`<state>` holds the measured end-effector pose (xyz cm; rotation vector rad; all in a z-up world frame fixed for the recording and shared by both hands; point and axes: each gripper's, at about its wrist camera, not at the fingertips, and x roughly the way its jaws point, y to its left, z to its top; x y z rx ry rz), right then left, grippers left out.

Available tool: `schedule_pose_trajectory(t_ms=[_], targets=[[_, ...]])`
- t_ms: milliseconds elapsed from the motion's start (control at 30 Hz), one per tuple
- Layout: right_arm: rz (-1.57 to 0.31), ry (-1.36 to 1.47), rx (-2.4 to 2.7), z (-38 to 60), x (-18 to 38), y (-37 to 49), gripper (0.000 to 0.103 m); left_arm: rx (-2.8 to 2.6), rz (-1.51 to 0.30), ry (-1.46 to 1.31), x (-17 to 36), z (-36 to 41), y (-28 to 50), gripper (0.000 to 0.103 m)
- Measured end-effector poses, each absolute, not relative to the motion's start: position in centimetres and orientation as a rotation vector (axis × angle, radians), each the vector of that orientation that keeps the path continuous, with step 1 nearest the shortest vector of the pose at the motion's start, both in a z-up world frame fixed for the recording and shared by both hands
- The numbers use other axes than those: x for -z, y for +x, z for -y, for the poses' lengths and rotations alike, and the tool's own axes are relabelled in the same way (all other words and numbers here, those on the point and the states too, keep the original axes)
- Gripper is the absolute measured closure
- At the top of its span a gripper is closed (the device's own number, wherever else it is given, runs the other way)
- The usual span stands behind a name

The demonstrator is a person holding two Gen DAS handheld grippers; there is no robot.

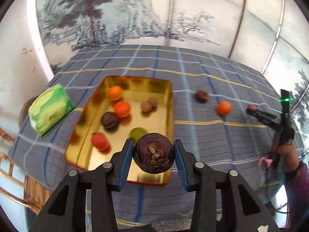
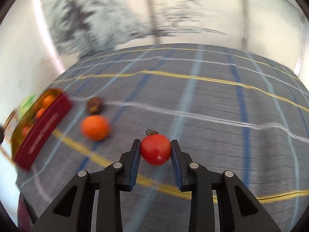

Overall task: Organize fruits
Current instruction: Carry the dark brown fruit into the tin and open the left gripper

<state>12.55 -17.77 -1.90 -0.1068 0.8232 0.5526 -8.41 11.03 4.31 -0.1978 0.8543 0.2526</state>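
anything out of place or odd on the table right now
Nothing is spilled or damaged. An orange and a dark brown fruit lie loose on the cloth, outside the gold tin. The left tool and right tool each grip a fruit.

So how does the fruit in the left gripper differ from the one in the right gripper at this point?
The left gripper holds a dark brown water chestnut with a rough, ridged skin; the right gripper holds a smooth, glossy red tomato with a dried stem on top. The water chestnut hangs over the near end of the gold tin; the tomato is over the checked tablecloth, away from the tin. Both are round and pinched between blue pads.
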Motion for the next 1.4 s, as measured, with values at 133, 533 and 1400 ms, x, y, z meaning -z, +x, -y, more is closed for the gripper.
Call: schedule_pose_trajectory(t_ms=[133, 533, 1400], targets=[[-0.852, -0.025, -0.492, 19.8, 2.2, 14.2, 0.071, -0.287, -0.865, -0.217, -3.1, -12.4, -8.9, 0.064], [-0.884, -0.012, -0.471, 20.0, 2.6, 15.1, 0.071, -0.248, -0.824, -0.181, -3.5, -12.3, -6.1, 0.064], [-0.886, -0.002, -0.474, 20.0, 2.8, 15.2, 0.071, -0.236, -0.915, -0.219, 0.2, -14.0, 1.9, 0.064]])
